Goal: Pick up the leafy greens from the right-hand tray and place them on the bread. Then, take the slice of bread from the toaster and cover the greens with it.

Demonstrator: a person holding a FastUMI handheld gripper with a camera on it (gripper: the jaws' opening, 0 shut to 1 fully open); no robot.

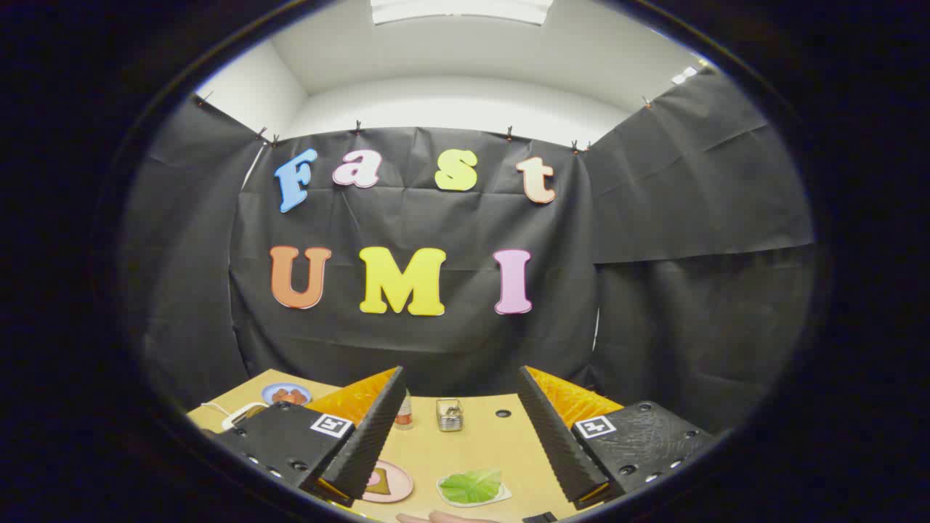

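Observation:
My gripper (pixel 459 388) is held high above the wooden table (pixel 479 443), open, with nothing between its fingers. Below the gap between the fingers lies the green leaf (pixel 471 485) on a small white tray (pixel 501 495). To the left of it sits a pink plate (pixel 399 485) with a slice of bread (pixel 378 481), partly hidden by my left finger. Farther back on the table stands a small metal toaster (pixel 450 415).
A small bottle (pixel 404 414) stands beside the toaster, close to my left finger. A blue plate (pixel 286 394) with brown food sits at the table's far left, with a white cable (pixel 234 415) near it. A person's hand (pixel 443 517) shows at the table's near edge.

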